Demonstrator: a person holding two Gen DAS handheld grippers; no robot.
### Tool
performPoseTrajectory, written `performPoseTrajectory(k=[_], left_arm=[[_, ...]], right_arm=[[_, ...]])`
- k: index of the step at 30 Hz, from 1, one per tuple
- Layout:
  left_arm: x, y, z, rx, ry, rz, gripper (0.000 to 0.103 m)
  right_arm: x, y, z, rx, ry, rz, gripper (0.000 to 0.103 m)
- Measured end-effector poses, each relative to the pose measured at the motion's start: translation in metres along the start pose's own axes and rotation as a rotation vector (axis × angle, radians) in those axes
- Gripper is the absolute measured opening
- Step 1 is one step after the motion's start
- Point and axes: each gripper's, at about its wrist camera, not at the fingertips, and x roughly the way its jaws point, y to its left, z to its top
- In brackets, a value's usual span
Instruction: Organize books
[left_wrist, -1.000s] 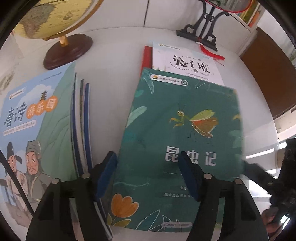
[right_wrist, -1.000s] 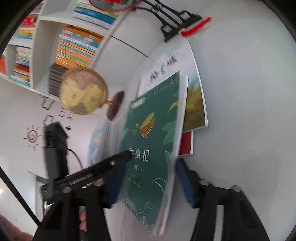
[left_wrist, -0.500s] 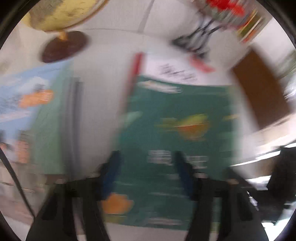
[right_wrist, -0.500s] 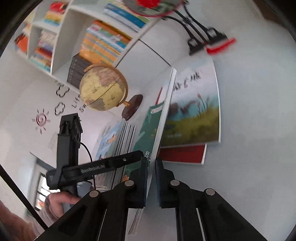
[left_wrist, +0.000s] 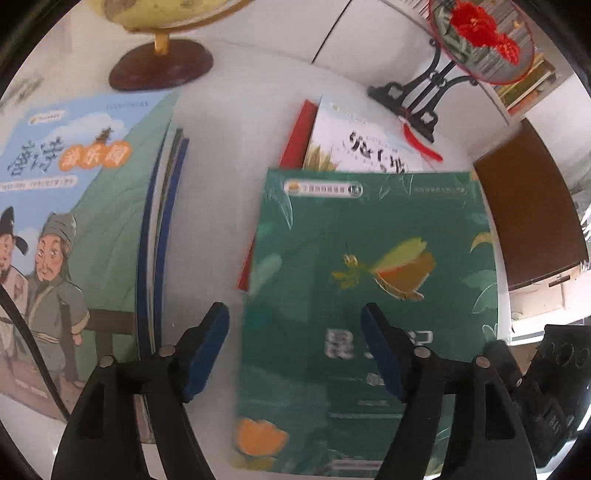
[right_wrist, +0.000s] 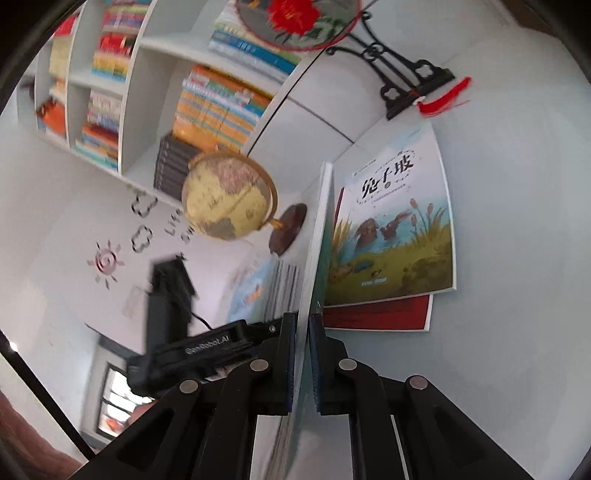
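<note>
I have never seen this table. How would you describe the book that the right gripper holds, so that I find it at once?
Start at the yellow globe at the back of the white table. To its right lies a small pile: a red book and a duck-pond book. The dark green book, raised over them in the right gripper, alone shows a winged insect.

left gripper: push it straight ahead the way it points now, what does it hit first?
Likely the green insect book. The left gripper points steeply down with jaws opening, nothing between them; the book's left edge crosses that line, with bare white tabletop beside it. Depth is unclear.
</note>
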Motion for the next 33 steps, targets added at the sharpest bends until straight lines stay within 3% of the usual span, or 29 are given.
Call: performPoseTrajectory(k=[1, 5, 11, 17, 22, 24, 25, 27, 31, 33], left_arm=[[0.001, -0.001, 0.000, 0.000, 0.001, -0.017, 0.083], [0.009, -0.016, -0.003, 0.031, 0.013, 0.003, 0.086], [0.023, -0.023, -0.018, -0.002, 0.087, -0.037, 0.085], [0.025, -0.029, -0.019, -0.010, 0.031, 0.004, 0.091], [0.025, -0.026, -0.015, -0.028, 0.011, 0.000, 0.091], [0.024, -0.026, -0.015, -0.026, 0.007, -0.002, 0.091], [0.024, -0.026, -0.016, -0.023, 0.004, -0.001, 0.091], [0.023, -0.026, -0.017, -0.020, -0.002, 0.000, 0.091], [0.025, -0.027, -0.018, -0.010, -0.026, -0.062, 0.094], [0.025, -0.028, -0.017, -0.007, -0.025, -0.055, 0.093]], right_arm=[[-0.004, -0.002, 0.001, 0.015, -0.014, 0.002, 0.007], [-0.018, -0.010, 0.006, 0.020, -0.032, -0.057, 0.005], [-0.022, -0.029, 0.008, -0.019, 0.022, -0.230, 0.005], [-0.013, -0.036, 0.014, -0.060, 0.077, -0.248, 0.005], [0.003, -0.042, 0.014, -0.106, 0.160, -0.320, 0.006], [-0.002, -0.045, 0.015, -0.104, 0.140, -0.311, 0.015], [-0.003, -0.047, 0.016, -0.100, 0.135, -0.315, 0.032], [-0.008, -0.054, 0.019, -0.083, 0.123, -0.300, 0.046], [-0.002, -0.061, 0.024, -0.046, 0.166, -0.203, 0.047], [0.007, -0.060, 0.024, -0.040, 0.197, -0.164, 0.050]])
